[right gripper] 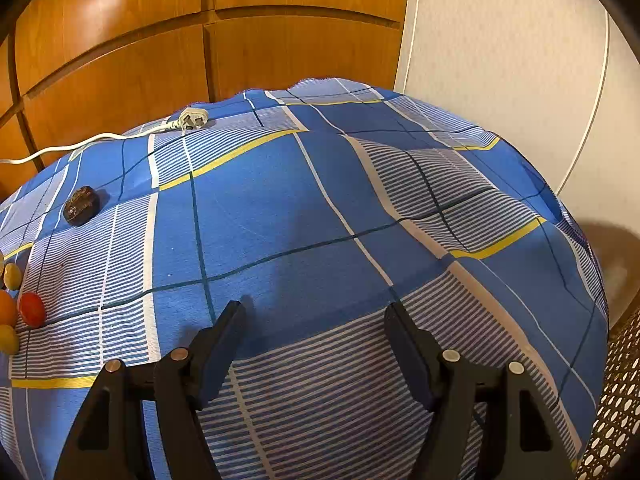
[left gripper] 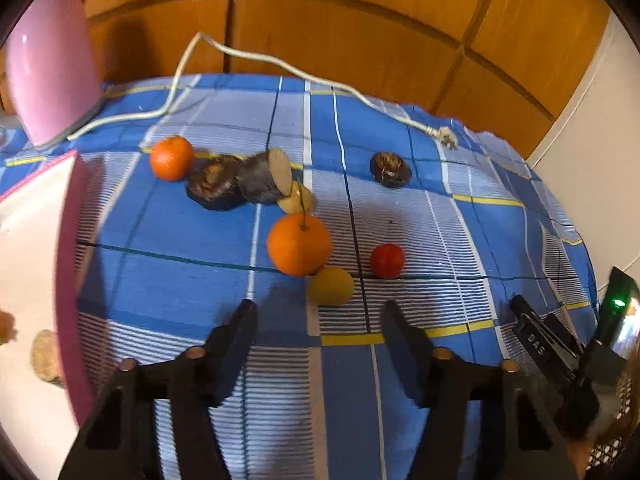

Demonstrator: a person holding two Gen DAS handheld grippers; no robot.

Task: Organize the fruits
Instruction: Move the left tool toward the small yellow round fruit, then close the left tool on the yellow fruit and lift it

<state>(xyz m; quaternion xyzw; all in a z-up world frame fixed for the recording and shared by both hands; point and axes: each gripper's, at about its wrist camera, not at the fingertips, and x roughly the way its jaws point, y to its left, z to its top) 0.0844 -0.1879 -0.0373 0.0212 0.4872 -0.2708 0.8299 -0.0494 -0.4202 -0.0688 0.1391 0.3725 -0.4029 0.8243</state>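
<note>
The left tool [left gripper: 318, 310] hangs over the blue checked cloth on the tabletop [left gripper: 400, 380] with its two black fingers spread wide apart and nothing between them. Just ahead of its fingertips lies a round yellow-green fruit [left gripper: 331, 285], touching the large stemmed orange [left gripper: 299, 244] beyond it; a small red round fruit [left gripper: 387, 261] sits ahead and slightly right. Farther ahead, a cut dark-skinned root piece [left gripper: 266, 178] leans against a dark brown lumpy fruit [left gripper: 214, 188], with a smaller orange [left gripper: 172, 158] at their left and another dark brown fruit [left gripper: 390, 169] alone to the right. A pink-rimmed white box [left gripper: 66, 280] stands at the tool's left. The right tool [right gripper: 314, 318] is likewise open and empty above bare cloth, with the fruit cluster far to its left and a white power plug [right gripper: 192, 119] far ahead
</note>
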